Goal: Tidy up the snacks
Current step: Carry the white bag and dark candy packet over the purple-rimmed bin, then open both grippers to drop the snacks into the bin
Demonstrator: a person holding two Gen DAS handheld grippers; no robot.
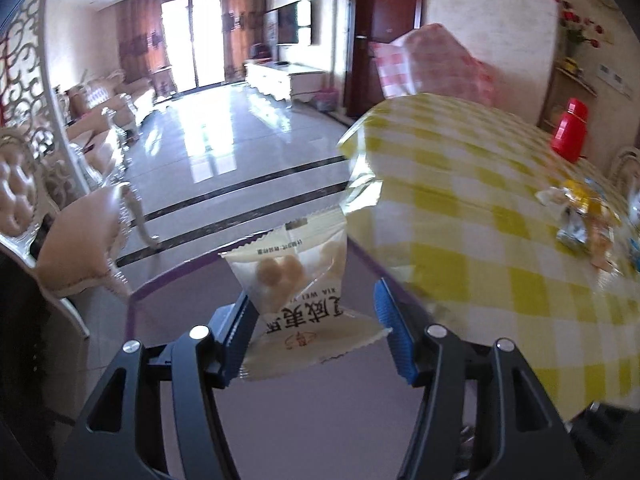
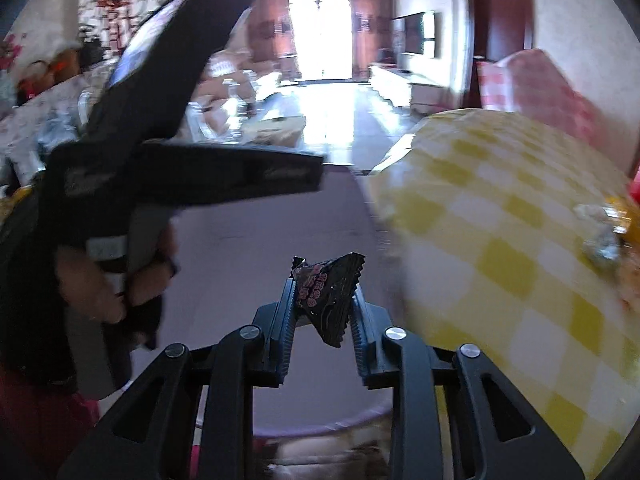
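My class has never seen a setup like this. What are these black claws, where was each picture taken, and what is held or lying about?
No robot here: a person holds a two-fingered claw in each hand, and a wide-angle camera on each looks along its fingers. One picture comes from the left gripper, the other from the right gripper. A white snack packet sits loosely between the left one's spread blue pads. The right one pinches a black snack packet. Both hover over a purple surface beside a yellow checked tablecloth bearing a small heap of snacks. The right picture shows the hand holding the left claw.
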